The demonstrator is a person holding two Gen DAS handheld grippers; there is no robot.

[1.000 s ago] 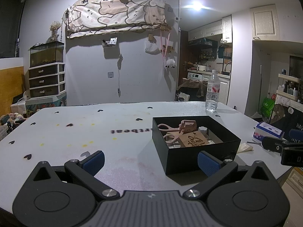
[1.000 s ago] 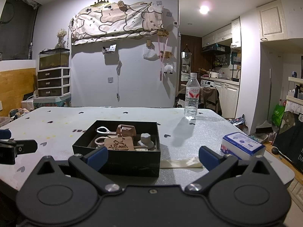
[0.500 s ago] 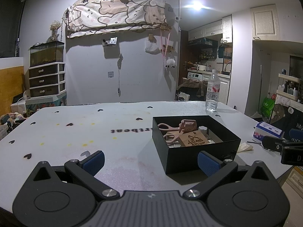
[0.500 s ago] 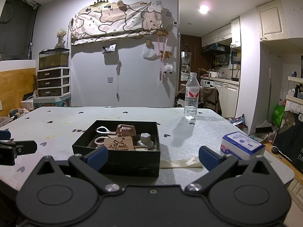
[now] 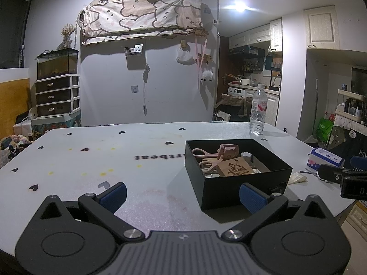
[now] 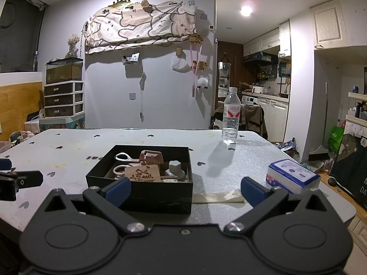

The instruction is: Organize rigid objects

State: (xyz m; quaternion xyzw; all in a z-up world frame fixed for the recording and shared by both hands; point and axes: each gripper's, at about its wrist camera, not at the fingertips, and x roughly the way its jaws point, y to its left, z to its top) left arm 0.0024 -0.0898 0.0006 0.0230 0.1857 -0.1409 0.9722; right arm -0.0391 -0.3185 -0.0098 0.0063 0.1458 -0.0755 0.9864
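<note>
A black open box [image 5: 243, 190] stands on the white table [image 5: 91, 160]; it also shows in the right wrist view [image 6: 146, 197]. Inside lie pink scissors [image 5: 201, 154], a wooden tag with writing [image 5: 235, 169], a brown wooden piece [image 6: 152, 157] and a grey knob [image 6: 175, 168]. My left gripper [image 5: 182, 193] is open and empty, low over the table, its right finger at the box's near wall. My right gripper [image 6: 183, 189] is open and empty, just in front of the box.
A water bottle [image 6: 231, 119] stands at the far side of the table. A blue and white tissue pack [image 6: 292, 175] lies at the right edge. A pale strip [image 6: 218, 198] lies beside the box. The table edge drops off close on the right.
</note>
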